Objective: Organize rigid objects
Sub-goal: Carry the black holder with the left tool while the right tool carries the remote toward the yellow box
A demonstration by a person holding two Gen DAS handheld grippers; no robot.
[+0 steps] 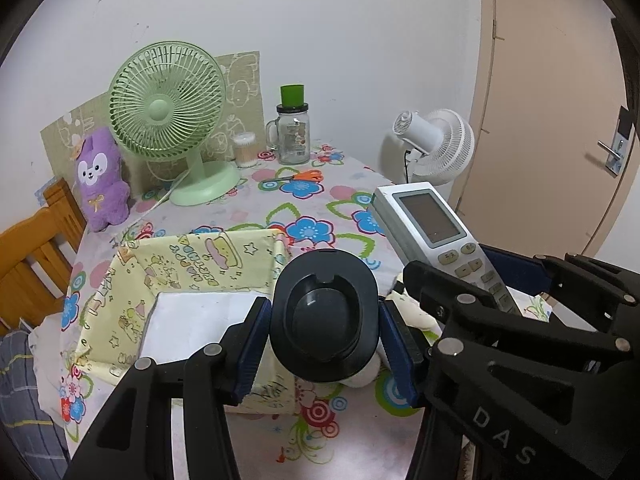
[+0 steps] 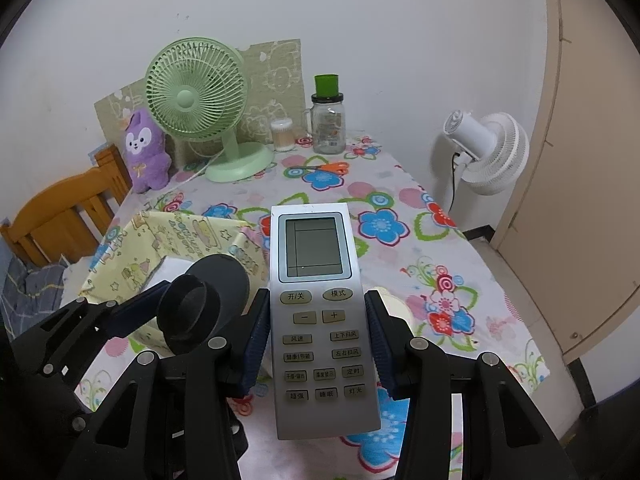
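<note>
My left gripper (image 1: pixel 325 336) is shut on a black oval plastic stand (image 1: pixel 325 314), its hollow side facing the camera, held above the near right edge of a yellow patterned fabric box (image 1: pixel 192 268). The same stand (image 2: pixel 208 300) shows at the left of the right wrist view. My right gripper (image 2: pixel 318 344) is shut on a silver air-conditioner remote (image 2: pixel 320 320), buttons and screen up, held above the flowered tablecloth (image 2: pixel 400 216). In the left wrist view that remote (image 1: pixel 436 236) sticks up at the right.
At the table's back stand a green desk fan (image 1: pixel 168 108), a purple plush toy (image 1: pixel 100 180), a cotton-swab jar (image 1: pixel 245 150), a glass mug jar with green lid (image 1: pixel 294 132) and orange scissors (image 1: pixel 300 177). A white fan (image 1: pixel 436 144) and a door stand right; a wooden chair (image 1: pixel 36 248) left.
</note>
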